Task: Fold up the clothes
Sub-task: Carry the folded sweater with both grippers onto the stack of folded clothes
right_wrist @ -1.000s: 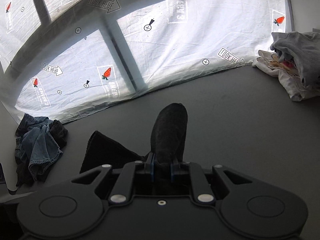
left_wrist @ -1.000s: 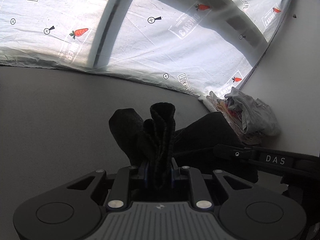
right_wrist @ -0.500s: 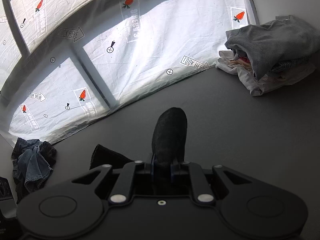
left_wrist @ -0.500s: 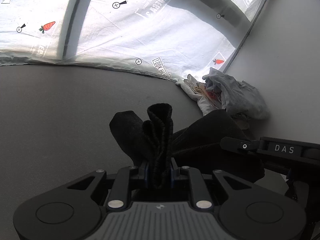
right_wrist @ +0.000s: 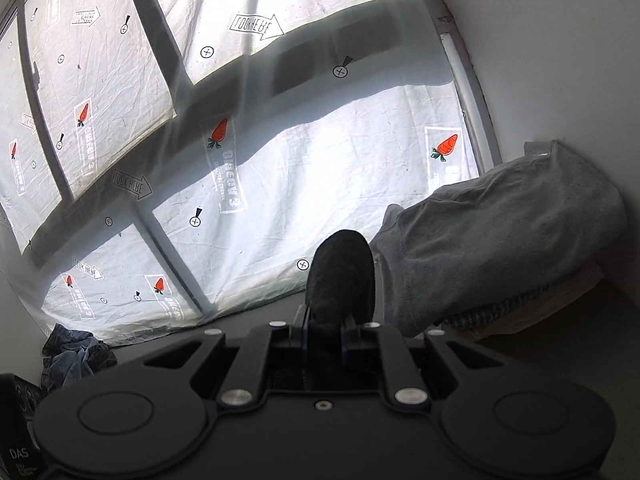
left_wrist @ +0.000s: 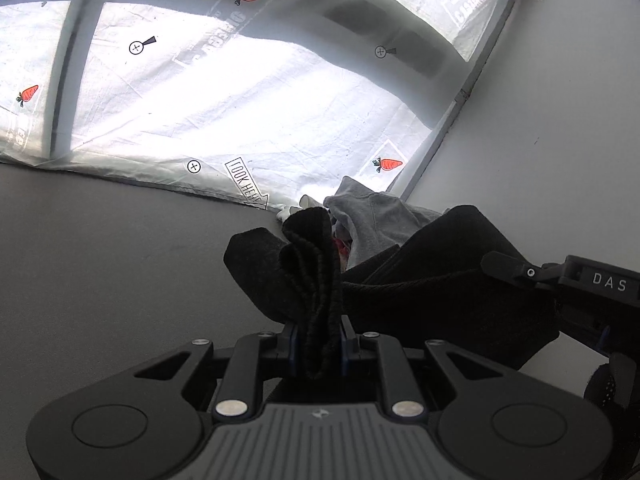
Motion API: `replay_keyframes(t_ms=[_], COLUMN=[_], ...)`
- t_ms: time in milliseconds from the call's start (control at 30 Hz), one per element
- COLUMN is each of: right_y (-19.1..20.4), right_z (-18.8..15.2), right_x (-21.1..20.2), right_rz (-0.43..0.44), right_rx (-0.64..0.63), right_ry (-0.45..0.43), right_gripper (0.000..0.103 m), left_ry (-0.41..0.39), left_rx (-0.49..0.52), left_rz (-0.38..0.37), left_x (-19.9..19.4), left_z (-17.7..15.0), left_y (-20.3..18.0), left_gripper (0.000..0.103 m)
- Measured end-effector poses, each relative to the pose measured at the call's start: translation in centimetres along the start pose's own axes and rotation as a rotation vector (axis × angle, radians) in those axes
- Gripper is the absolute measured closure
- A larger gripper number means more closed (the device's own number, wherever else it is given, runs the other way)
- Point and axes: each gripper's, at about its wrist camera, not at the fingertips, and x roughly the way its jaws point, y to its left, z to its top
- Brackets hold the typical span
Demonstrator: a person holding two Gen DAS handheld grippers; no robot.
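Note:
My left gripper is shut on a bunched edge of a black garment, which hangs to the right above the grey table. My right gripper is shut on another part of the same black garment, lifted close to a stack of folded clothes topped by a grey garment in the right corner. The stack also shows in the left wrist view, just behind the black garment. The right gripper's body shows at the right of the left wrist view.
A white printed sheet covers the window behind the table. A white wall stands on the right. A crumpled pile of blue jeans lies at the table's far left.
Both grippers have carried the black garment up and to the right, toward the folded stack in the corner. The stack now looms close in the right wrist view. The grips are unchanged.

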Motion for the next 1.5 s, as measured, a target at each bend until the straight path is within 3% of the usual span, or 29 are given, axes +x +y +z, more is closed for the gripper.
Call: replay_keyframes(t_ms=[200, 400, 533, 667, 733, 767, 833, 900, 1000, 1067, 1133, 1233, 1333, 1500], right_y=[-5.2, -10.0, -12.5, -16.1, -17.5, -18.0, -18.7, -18.9, -19.3, -19.9, -20.7, -21.9, -22.0, -20.7], right_z=[5.2, 11.2, 15.5, 18.8, 18.8, 18.4, 17.3, 16.1, 14.5, 13.6, 12.9, 10.8, 9.7, 10.2], right_x=[-1.0, -0.9, 1.2, 6.4, 9.5, 10.8, 12.9, 13.3, 13.8, 14.9, 16.5, 18.9, 19.7, 19.6], right_rz=[-0.076, -0.092, -0.111, -0.148, -0.238, -0.287, -0.358, -0.34, -0.269, -0.239, -0.251, -0.258, -0.28, -0.304], right_rx=[0.003, 0.003, -0.039, -0.045, -0.078, -0.117, -0.195, -0.229, -0.232, -0.225, -0.199, -0.191, -0.204, -0.237], right_ry=[-0.119, -0.26, -0.354, -0.314, -0.248, -0.216, -0.163, -0.164, -0.163, -0.127, -0.069, 0.02, 0.018, 0.047], right_gripper=[0.089, 0.089, 0.089, 0.088, 0.075, 0.057, 0.051, 0.049, 0.039, 0.036, 0.036, 0.023, 0.016, 0.01], left_ry=[-0.045, -0.12, -0.18, -0.17, -0.117, -0.072, -0.015, -0.034, -0.091, -0.108, -0.066, 0.005, 0.057, 0.055], left_rx=[-0.002, 0.005, 0.041, 0.052, 0.033, 0.028, 0.035, 0.023, 0.024, 0.087, 0.115, 0.067, -0.018, 0.025], left_rz=[-0.141, -0.269, -0.296, -0.181, -0.09, -0.04, 0.054, 0.063, 0.078, 0.096, 0.154, 0.187, 0.176, 0.181], left_x=[5.3, 9.8, 13.4, 18.3, 20.7, 21.9, 23.0, 22.6, 22.1, 22.9, 24.5, 26.2, 27.7, 26.8], left_z=[3.8, 8.2, 11.6, 13.0, 12.4, 11.9, 11.1, 11.1, 11.5, 11.8, 11.8, 10.4, 9.5, 9.9], left_y=[-5.1, -8.9, -10.9, -10.9, -9.9, -9.3, -8.3, -7.6, -7.3, -7.7, -7.5, -5.5, -3.3, -3.5], left_gripper=[0.083, 0.084, 0.083, 0.082, 0.079, 0.08, 0.073, 0.064, 0.028, 0.026, 0.026, 0.02, 0.007, 0.006])
